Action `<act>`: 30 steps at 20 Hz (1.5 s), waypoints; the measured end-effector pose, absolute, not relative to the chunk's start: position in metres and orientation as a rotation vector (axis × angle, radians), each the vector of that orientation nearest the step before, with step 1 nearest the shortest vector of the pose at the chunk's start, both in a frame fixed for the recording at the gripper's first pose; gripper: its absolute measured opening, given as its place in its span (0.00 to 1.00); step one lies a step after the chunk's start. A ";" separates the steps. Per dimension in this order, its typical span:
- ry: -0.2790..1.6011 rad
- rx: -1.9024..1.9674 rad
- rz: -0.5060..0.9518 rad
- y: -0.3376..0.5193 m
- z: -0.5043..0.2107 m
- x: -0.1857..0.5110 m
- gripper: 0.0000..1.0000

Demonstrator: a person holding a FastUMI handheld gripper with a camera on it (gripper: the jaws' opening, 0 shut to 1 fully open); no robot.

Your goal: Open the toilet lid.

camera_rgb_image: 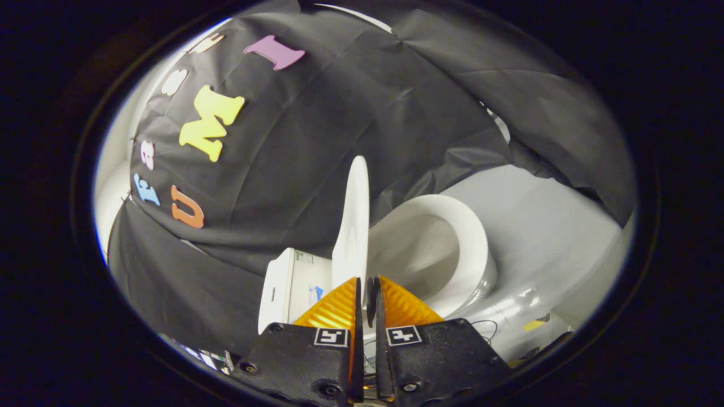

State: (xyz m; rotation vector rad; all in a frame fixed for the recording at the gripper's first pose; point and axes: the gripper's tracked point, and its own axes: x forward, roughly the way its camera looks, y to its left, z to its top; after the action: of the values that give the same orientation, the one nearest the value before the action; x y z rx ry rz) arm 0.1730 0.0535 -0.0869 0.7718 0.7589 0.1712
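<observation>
A white toilet stands ahead of me, seen turned on its side. Its lid [353,220] is raised, standing about square to the seat rim [478,243] and away from the open bowl [424,254]. Behind the lid is the white tank [283,288]. My gripper [367,278] sits right at the lid's near edge, and the lid's end passes just behind the tip of one finger [339,308]. The fingers are shut to a thin slit, and I see nothing white held in that slit.
Black cloth walls the booth behind and around the toilet. A pale grey floor [543,226] runs past the bowl. A thin dark cable [486,325] and a scrap of yellow tape [534,325] lie on the floor by the toilet's base.
</observation>
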 end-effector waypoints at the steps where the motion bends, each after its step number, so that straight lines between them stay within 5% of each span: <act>1: 0.759 0.760 0.174 0.058 -0.082 0.173 0.12; 30: 0.743 0.366 0.124 0.173 -0.003 0.169 0.12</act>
State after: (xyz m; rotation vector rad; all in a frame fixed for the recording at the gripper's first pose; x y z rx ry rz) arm 0.1687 0.1735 -0.0034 0.3660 0.7433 0.1239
